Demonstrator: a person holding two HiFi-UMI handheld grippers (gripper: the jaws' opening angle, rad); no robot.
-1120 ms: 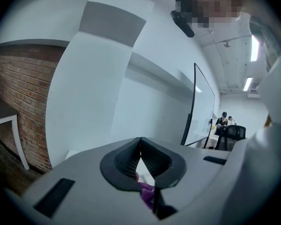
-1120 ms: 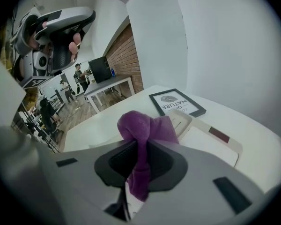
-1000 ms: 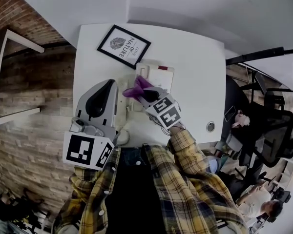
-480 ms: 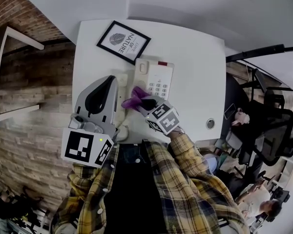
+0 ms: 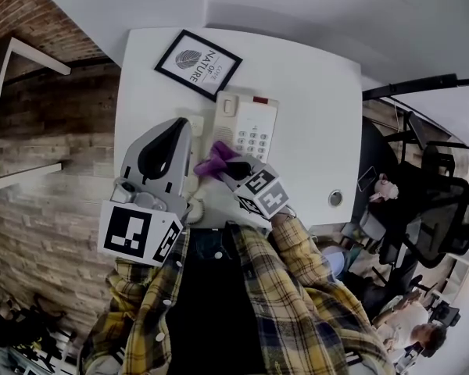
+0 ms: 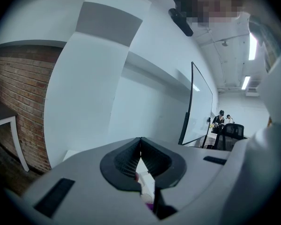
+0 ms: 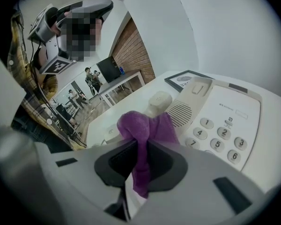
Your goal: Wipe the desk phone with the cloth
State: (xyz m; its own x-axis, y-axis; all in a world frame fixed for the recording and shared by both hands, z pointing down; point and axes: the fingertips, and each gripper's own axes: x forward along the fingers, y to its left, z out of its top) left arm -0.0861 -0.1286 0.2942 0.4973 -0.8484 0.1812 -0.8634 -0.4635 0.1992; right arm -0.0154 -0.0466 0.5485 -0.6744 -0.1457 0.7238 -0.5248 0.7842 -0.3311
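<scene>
Crumpled purple cloth [image 5: 213, 162] lies on the white desk phone [image 5: 254, 125].

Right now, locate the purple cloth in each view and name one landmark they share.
Head view: purple cloth at centre, at the right gripper's tip, over the desk phone.
Left gripper view: only a purple sliver low behind the shut jaws, probably it.
Right gripper view: centre, pinched in the jaws.
Landmark: the phone's keypad, in head and right gripper views.
</scene>
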